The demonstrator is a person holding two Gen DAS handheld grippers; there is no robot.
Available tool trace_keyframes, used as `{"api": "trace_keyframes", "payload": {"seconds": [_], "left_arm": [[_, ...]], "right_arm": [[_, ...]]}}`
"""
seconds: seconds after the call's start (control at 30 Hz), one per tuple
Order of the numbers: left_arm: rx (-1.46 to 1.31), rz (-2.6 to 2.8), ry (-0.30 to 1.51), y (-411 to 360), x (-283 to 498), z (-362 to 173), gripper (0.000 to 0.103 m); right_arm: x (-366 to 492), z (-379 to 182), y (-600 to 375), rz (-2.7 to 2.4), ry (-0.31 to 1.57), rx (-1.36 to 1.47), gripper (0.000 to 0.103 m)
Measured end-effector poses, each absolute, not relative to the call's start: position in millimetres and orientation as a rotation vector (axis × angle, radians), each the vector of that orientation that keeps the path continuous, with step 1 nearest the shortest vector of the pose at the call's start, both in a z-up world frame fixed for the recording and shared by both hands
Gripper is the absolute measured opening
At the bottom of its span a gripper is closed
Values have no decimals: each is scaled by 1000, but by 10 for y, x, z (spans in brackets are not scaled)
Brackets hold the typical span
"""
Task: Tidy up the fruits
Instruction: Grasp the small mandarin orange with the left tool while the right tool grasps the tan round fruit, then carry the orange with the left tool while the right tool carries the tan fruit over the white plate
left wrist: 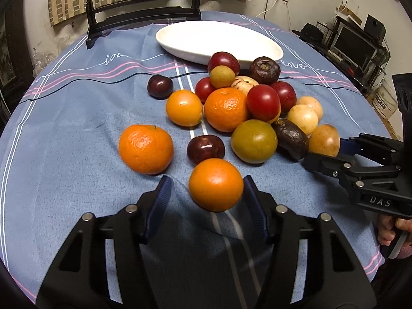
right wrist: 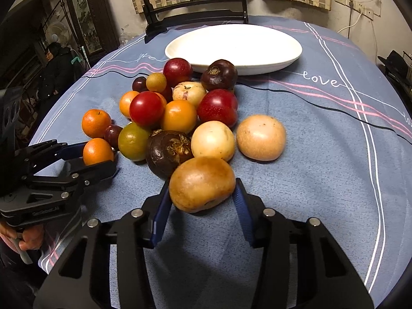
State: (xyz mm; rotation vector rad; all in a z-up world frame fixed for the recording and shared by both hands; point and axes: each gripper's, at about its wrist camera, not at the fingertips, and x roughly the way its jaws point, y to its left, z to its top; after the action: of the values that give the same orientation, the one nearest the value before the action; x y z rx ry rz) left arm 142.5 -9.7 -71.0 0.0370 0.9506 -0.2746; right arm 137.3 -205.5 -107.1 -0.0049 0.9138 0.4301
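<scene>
A pile of fruit lies on the blue tablecloth in front of a white oval dish (left wrist: 219, 40), which also shows in the right wrist view (right wrist: 233, 47). My left gripper (left wrist: 207, 197) is open around an orange tangerine (left wrist: 215, 184); its right pad touches the fruit and a gap shows on the left. The same tangerine (right wrist: 97, 152) sits between its fingers in the right wrist view. My right gripper (right wrist: 202, 199) has both pads against a tan-brown round fruit (right wrist: 202, 183), also seen in the left wrist view (left wrist: 324, 140).
Other fruit: tangerine (left wrist: 145, 149), dark plum (left wrist: 205, 148), green-yellow fruit (left wrist: 253, 141), dark mangosteen (right wrist: 168, 152), pale round fruits (right wrist: 260, 137), red fruits (right wrist: 217, 107). A black mirror stand (left wrist: 143, 13) rises behind the dish. The table edge curves near both sides.
</scene>
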Motion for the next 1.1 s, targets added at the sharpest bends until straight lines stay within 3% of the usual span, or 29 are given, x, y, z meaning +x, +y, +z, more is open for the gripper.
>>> {"api": "trace_keyframes", "payload": {"seconds": [0.4,1.1], "left_arm": [[25,-284,919,-61,1355,-663,41],[-14,-325,890,23,1126,-489,40]], "right_arm": [[1275,-1029,-2093,427,886,3,46],[1076,-783,-2130,440,809,2,44]]}}
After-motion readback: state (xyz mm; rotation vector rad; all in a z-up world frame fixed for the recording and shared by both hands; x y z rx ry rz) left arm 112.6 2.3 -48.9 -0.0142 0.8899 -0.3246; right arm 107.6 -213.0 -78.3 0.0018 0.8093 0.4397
